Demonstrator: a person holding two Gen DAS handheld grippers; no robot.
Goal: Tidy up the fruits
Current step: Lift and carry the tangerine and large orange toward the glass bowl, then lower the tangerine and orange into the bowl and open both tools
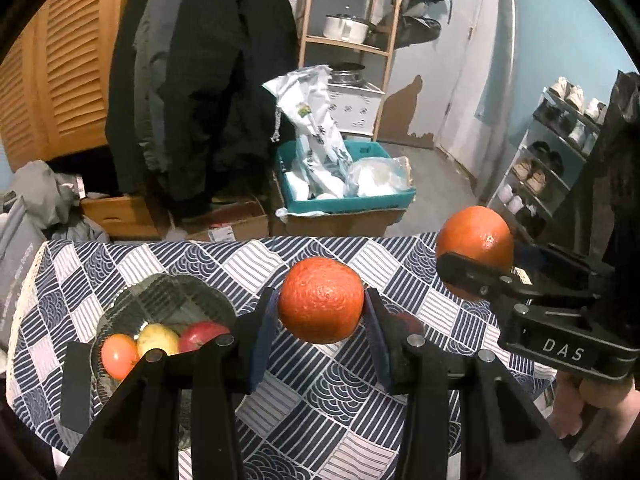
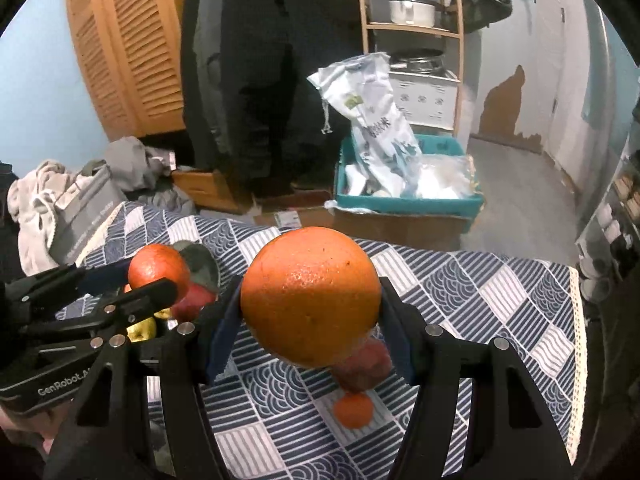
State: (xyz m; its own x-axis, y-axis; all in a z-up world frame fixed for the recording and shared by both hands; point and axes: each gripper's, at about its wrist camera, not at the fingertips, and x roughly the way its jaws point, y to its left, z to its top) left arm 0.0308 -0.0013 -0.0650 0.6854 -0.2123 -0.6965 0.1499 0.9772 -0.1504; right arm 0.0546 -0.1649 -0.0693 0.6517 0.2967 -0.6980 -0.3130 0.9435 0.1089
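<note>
My left gripper point(image 1: 321, 303) is shut on a small orange point(image 1: 321, 300), held above the patterned tablecloth point(image 1: 304, 412). To its right, my right gripper point(image 1: 476, 258) is shut on a larger orange point(image 1: 475, 240). In the right wrist view that large orange point(image 2: 311, 296) fills the space between the right gripper's point(image 2: 311, 306) blue pads, and the left gripper point(image 2: 158, 278) with its small orange point(image 2: 159, 271) shows at the left. A glass bowl point(image 1: 168, 292) at the left holds a tomato-red fruit point(image 1: 119, 355), a yellow fruit point(image 1: 157, 340) and a red apple point(image 1: 200, 336).
On the cloth under the large orange lie a red apple point(image 2: 366, 364) and a small mandarin point(image 2: 354, 409). Beyond the table's far edge stand cardboard boxes point(image 1: 344, 220), a teal crate point(image 1: 348, 200) with bags, hanging coats point(image 1: 200, 80) and a shoe rack point(image 1: 548, 152).
</note>
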